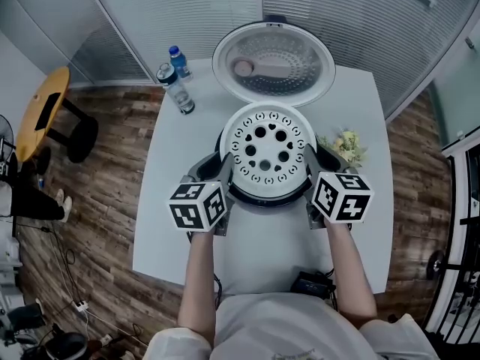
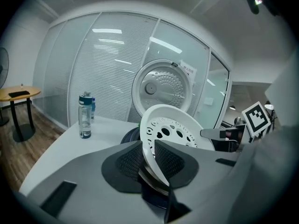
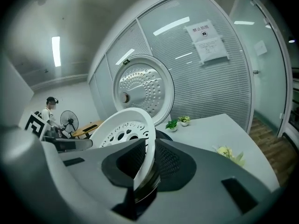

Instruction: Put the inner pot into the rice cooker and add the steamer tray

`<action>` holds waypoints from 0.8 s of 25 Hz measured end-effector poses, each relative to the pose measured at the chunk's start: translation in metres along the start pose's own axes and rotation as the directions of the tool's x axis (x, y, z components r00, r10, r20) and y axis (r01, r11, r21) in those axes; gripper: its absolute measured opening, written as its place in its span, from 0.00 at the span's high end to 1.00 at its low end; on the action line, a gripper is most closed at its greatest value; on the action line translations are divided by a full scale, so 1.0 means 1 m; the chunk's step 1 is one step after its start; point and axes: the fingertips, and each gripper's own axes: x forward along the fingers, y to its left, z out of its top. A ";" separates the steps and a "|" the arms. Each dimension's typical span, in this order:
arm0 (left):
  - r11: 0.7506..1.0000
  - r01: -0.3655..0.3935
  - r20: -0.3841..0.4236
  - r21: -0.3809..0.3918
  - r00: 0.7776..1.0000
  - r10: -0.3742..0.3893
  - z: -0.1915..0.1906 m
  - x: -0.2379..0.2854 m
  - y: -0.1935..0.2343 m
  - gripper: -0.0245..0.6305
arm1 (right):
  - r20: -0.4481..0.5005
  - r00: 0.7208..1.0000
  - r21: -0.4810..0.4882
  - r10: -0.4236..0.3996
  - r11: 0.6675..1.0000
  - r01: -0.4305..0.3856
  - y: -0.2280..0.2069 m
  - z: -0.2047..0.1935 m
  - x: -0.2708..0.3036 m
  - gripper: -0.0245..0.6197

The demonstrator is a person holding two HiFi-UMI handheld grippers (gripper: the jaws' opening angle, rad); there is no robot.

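Note:
A white steamer tray [image 1: 268, 152] with several holes hangs tilted just over the dark rice cooker body [image 1: 259, 199], in the middle of the white table [image 1: 187, 223]. My left gripper [image 1: 225, 172] is shut on the tray's left rim, and my right gripper [image 1: 313, 167] is shut on its right rim. In the left gripper view the rim of the tray [image 2: 175, 127] runs between the pads of my left gripper [image 2: 148, 146], with a metal pot edge [image 2: 154, 178] below. The right gripper view shows the tray [image 3: 119, 129] pinched by my right gripper [image 3: 149, 148]. The cooker lid [image 1: 274, 66] stands open behind.
Two water bottles [image 1: 176, 88] stand at the table's back left. A small bunch of flowers [image 1: 346, 147] lies to the right of the cooker. A black device [image 1: 311, 283] sits at the table's front edge. A round wooden side table [image 1: 41, 111] stands off to the left.

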 end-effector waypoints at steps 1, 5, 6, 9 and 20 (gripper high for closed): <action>1.000 -0.006 -0.007 0.015 1.000 0.006 -0.001 0.002 0.001 0.85 | -0.006 1.000 -0.017 -0.006 1.000 0.006 -0.001 -0.001 0.002 0.87; 0.997 -0.025 -0.029 0.066 0.999 0.027 -0.002 0.007 0.003 0.83 | -0.032 0.999 -0.083 -0.035 0.996 0.033 -0.002 -0.004 0.010 0.86; 0.997 -0.029 -0.033 0.078 0.999 0.032 -0.002 0.007 0.003 0.83 | -0.038 0.998 -0.100 -0.044 0.994 0.040 -0.001 -0.005 0.010 0.85; 0.993 -0.039 -0.046 0.114 0.998 0.044 -0.004 0.006 0.003 0.82 | -0.054 0.996 -0.144 -0.072 0.987 0.063 0.001 -0.008 0.011 0.84; 0.976 -0.050 -0.109 0.211 0.991 0.075 -0.010 0.015 0.005 0.78 | -0.083 0.990 -0.236 -0.118 0.967 0.096 -0.004 -0.015 0.022 0.81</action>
